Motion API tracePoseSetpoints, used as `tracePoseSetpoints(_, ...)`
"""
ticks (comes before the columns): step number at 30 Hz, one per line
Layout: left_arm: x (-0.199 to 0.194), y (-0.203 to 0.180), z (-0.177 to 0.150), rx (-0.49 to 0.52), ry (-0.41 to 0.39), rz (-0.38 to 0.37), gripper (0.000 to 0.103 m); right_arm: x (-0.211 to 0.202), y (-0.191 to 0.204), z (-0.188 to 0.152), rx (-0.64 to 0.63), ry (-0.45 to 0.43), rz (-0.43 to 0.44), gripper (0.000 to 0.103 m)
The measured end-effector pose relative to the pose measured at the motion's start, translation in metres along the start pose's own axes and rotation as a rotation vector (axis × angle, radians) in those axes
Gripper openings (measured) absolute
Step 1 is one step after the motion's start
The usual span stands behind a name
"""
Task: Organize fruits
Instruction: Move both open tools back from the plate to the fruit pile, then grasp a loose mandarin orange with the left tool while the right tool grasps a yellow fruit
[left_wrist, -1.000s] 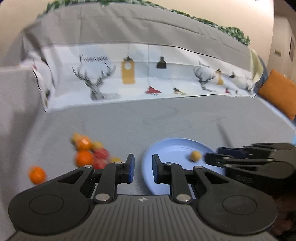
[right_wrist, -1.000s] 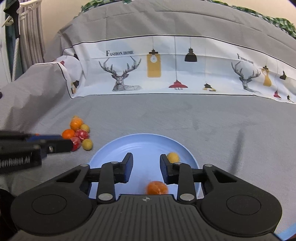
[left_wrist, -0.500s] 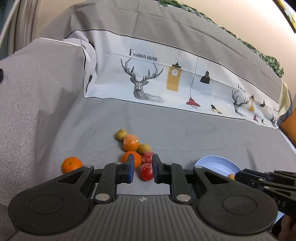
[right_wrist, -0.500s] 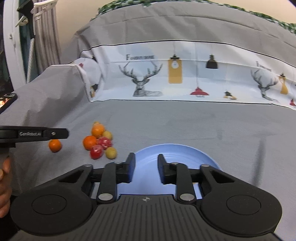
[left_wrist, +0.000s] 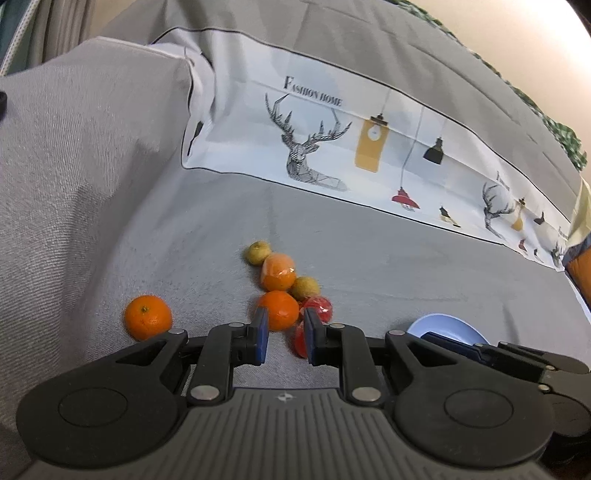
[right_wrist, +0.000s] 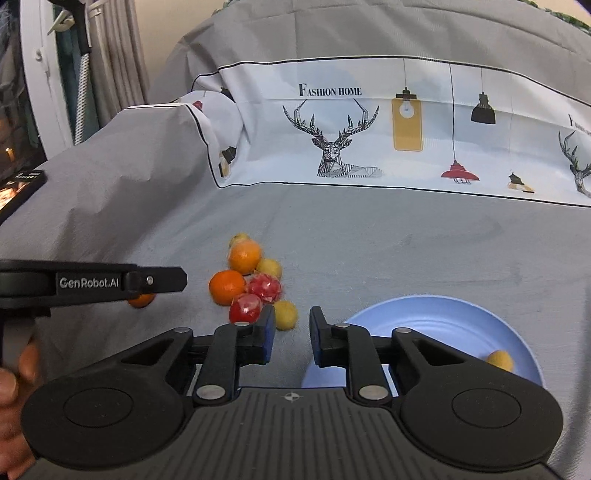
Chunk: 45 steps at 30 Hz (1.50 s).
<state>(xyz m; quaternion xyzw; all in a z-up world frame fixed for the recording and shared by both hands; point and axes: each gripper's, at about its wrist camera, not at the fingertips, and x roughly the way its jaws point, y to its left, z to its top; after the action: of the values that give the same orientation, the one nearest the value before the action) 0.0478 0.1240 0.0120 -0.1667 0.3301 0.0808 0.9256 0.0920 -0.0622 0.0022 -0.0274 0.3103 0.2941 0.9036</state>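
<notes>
Inspector: Your left gripper (left_wrist: 283, 339) hangs empty, jaws narrowly parted, over the fruit cluster (left_wrist: 284, 291) on the grey cover (left_wrist: 388, 266).

Operator: The right?

Inspector: Your right gripper (right_wrist: 291, 339) is empty, jaws opening beside the blue plate (right_wrist: 436, 317). You're between picks; next, widen and straddle one fruit.

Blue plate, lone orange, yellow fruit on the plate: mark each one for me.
blue plate (right_wrist: 436, 314): right wrist view, bare far inner surface.
lone orange (left_wrist: 148, 316): left wrist view, middle of its peel.
yellow fruit on the plate (right_wrist: 499, 359): right wrist view, middle of its visible top.
</notes>
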Motion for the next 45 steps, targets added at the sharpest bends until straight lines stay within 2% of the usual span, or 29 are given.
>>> tracePoseSetpoints(5, 0.019, 0.000, 0.004, -0.006, 0.016, 0.016, 0.023, 0.025, 0.004, 0.003, 0.012, 0.034, -0.006, 0.025)
tracePoseSetpoints(6, 0.023, 0.000, 0.004, -0.006, 0.017, 0.023, 0.024, 0.031, 0.006, 0.004, 0.009, 0.043, -0.010, 0.025)
tracePoseSetpoints(8, 0.029, 0.001, 0.005, -0.018, 0.012, 0.039, 0.038, 0.042, 0.010, 0.006, 0.000, 0.061, -0.014, 0.025)
tracePoseSetpoints(11, 0.036, 0.005, 0.007, -0.048, 0.008, 0.040, 0.042, 0.055, 0.013, 0.007, -0.006, 0.076, -0.031, 0.026)
tracePoseSetpoints(12, 0.039, 0.007, 0.007, -0.061, 0.008, 0.040, 0.042, 0.060, 0.013, 0.007, -0.004, 0.083, -0.038, 0.028)
tracePoseSetpoints(14, 0.045, 0.011, 0.009, -0.086, 0.009, 0.037, 0.042, 0.069, 0.014, 0.008, -0.003, 0.107, -0.045, 0.040)
tracePoseSetpoints(15, 0.048, 0.013, 0.009, -0.098, 0.012, 0.034, 0.042, 0.073, 0.014, 0.007, -0.008, 0.116, -0.052, 0.041)
tracePoseSetpoints(19, 0.060, 0.017, 0.010, -0.128, 0.026, 0.017, 0.042, 0.082, 0.015, 0.007, -0.023, 0.135, -0.053, 0.041)
tracePoseSetpoints(27, 0.076, 0.016, 0.008, -0.126, 0.075, 0.001, 0.045, 0.093, 0.020, 0.005, -0.058, 0.169, -0.059, 0.041)
tracePoseSetpoints(29, 0.078, 0.016, 0.007, -0.127, 0.081, -0.004, 0.046, 0.094, 0.020, 0.005, -0.064, 0.165, -0.059, 0.037)
tracePoseSetpoints(31, 0.080, 0.015, 0.007, -0.121, 0.090, -0.004, 0.045, 0.094, 0.020, 0.005, -0.065, 0.160, -0.061, 0.027)
tracePoseSetpoints(32, 0.080, 0.014, 0.006, -0.119, 0.091, -0.004, 0.040, 0.093, 0.019, 0.005, -0.064, 0.158, -0.060, 0.027)
tracePoseSetpoints(34, 0.079, 0.015, 0.007, -0.123, 0.088, -0.008, 0.038, 0.092, 0.018, 0.005, -0.055, 0.156, -0.057, 0.027)
tracePoseSetpoints(37, 0.070, 0.016, 0.008, -0.128, 0.049, 0.014, 0.038, 0.089, 0.018, 0.006, -0.048, 0.155, -0.055, 0.027)
tracePoseSetpoints(40, 0.060, 0.016, 0.008, -0.125, 0.016, 0.087, 0.038, 0.087, 0.019, 0.006, -0.051, 0.157, -0.057, 0.027)
tracePoseSetpoints(45, 0.072, 0.021, 0.008, -0.132, 0.086, 0.128, 0.041, 0.090, 0.020, 0.004, -0.073, 0.174, -0.070, 0.027)
